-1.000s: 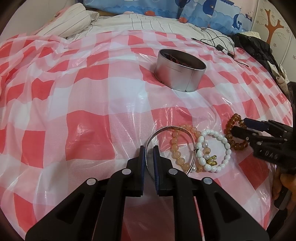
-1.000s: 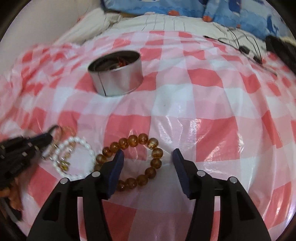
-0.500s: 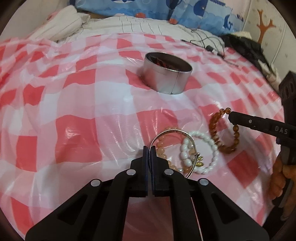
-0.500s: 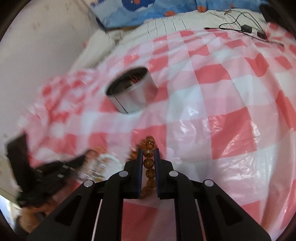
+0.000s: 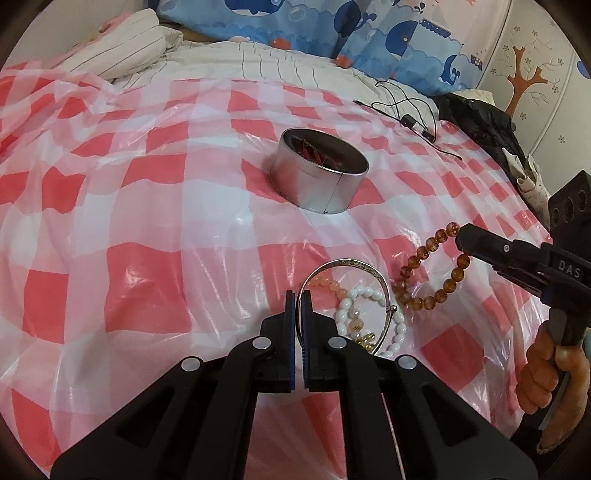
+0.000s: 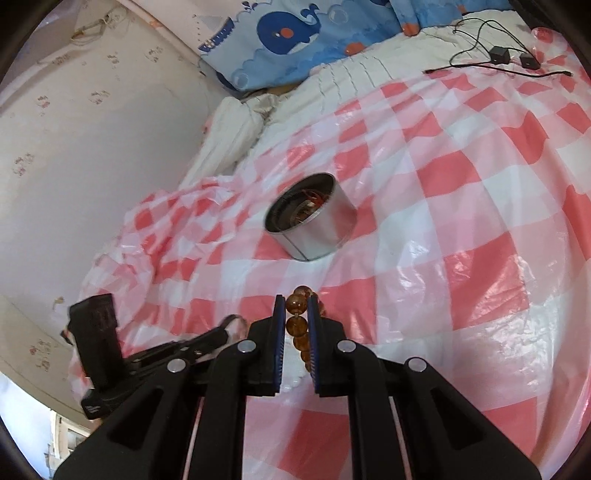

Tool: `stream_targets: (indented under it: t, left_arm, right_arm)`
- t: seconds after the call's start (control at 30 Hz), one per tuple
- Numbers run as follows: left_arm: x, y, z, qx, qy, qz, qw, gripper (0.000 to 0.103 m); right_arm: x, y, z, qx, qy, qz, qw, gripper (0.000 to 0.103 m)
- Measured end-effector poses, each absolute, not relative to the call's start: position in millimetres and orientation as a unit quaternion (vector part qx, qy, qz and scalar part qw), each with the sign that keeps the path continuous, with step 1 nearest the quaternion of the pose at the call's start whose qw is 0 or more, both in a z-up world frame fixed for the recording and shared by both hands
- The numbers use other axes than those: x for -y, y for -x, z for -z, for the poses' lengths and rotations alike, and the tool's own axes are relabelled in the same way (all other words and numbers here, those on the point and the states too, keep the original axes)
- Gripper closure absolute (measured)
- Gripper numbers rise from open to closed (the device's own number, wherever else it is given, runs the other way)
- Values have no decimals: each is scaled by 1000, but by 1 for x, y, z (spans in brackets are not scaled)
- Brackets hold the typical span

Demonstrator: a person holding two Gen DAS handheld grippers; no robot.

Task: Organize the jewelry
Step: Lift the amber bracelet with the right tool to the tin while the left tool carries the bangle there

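Bed: covered by a red-and-white checked plastic sheet point(image 5: 147, 206), crinkled and glossy, with striped bedding point(image 5: 288, 70) and a blue whale-print pillow point(image 5: 332, 33) past its far edge.
Left edge: my right view shows a pale wall point(image 6: 92, 155) close against the bed, the sheet bunched up along it.
Right edge: dark clothing point(image 5: 480, 118) heaped there, and a thin black cable point(image 5: 406, 114) trailing across the far right corner.
Tin: a round silver tin point(image 5: 319, 177) stands open-topped near the middle of the sheet, something red inside it, bare sheet all round it.
My left tongs point(image 5: 298, 306): clamped together on the rim of a silver bangle point(image 5: 347, 264) at the near side of the bed.
Heap: a white bead bracelet point(image 5: 369, 317) and a peach bead bracelet point(image 5: 328, 286) lie under and inside the bangle's ring, touching it.
My right tongs point(image 6: 296, 317): jaws have just been closing; they now pinch an amber bead bracelet point(image 5: 432, 273) by its beads, the loop hanging from them toward the sheet, just right of the heap.
Hand point(image 5: 550, 373): wrapped round the right tool's grip at the near right edge.
Open room: wide bare checks between heap and tin, and left of both.
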State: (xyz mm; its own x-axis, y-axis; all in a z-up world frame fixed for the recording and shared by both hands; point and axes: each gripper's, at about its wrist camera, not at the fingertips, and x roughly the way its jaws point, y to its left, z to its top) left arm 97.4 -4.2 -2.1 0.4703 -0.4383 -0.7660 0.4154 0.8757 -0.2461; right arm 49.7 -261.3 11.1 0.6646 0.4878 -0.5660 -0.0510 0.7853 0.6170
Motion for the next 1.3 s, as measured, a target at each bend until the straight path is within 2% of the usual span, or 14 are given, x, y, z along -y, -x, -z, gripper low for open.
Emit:
stream_targets:
  t: [0.53,0.8,1.1,1.3]
  left_arm:
    - [31,-107,-18,-430,12,259,865,100]
    - [35,-152,-38,-415,22,241,877,100]
    - [79,-216,-41,-420,-2,239,875,100]
    - [91,-242,-24,-444,-6,222,868,93]
  right_arm:
    - [259,-74,-26,-352,-291,-186,870,91]
    - [264,-89,-40,-325,-284,-189,882,91]
    - [272,-103,-53,-307,-274,-195,890,91]
    - [271,-122,-54,-309,-273,-204,888,91]
